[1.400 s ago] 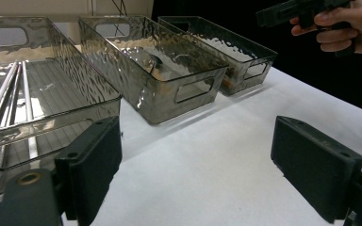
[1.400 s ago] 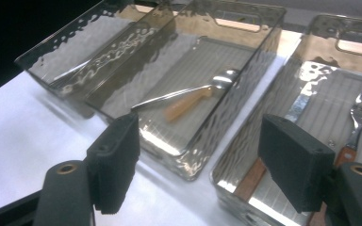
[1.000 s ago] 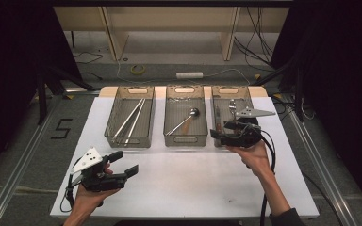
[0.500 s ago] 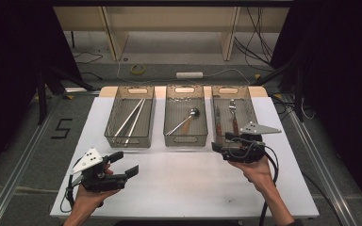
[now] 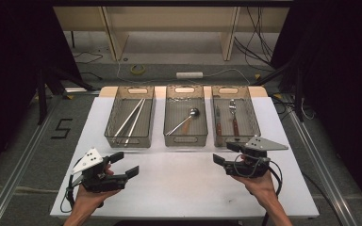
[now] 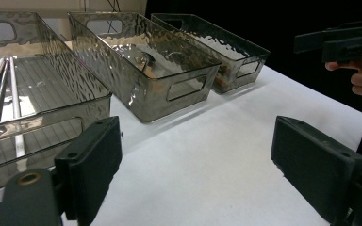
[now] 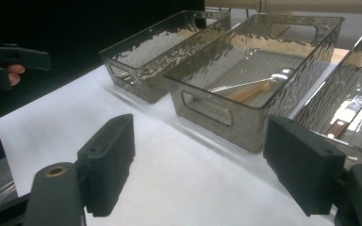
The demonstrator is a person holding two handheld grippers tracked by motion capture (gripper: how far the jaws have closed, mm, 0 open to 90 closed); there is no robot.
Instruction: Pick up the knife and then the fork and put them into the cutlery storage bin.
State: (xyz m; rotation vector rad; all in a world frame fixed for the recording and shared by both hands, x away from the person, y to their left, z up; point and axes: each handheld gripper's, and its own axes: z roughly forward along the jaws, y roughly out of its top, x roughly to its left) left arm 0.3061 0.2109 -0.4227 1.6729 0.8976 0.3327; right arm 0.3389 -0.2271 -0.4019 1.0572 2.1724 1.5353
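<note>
Three clear bins stand in a row at the back of the white table [image 5: 179,193]. Thin metal rods [image 5: 131,117] lie in the left bin [image 5: 111,123], a ladle [image 5: 186,119] in the middle bin [image 5: 185,140]. The right bin [image 5: 253,115] holds a knife [image 5: 218,123] and a wooden-handled utensil [image 5: 233,117]. My left gripper [image 5: 125,163] is open over the table's near left, its jaws [image 6: 205,165] wide apart around nothing. My right gripper [image 5: 226,153] hangs just in front of the right bin; its jaws [image 7: 205,165] have just been opening and stand open with nothing between them.
Each gripper's view also shows the other hand's gripper farther off [image 6: 344,42] [image 7: 9,59]. Bare white tabletop lies between the two grippers and in front of the bins. Cables and a shelf frame [image 5: 169,19] sit beyond the table's far edge. Dark curtains flank both sides.
My right gripper has pulled back from the front of the right bin toward the near side and sunk a little. My left gripper has not moved.
</note>
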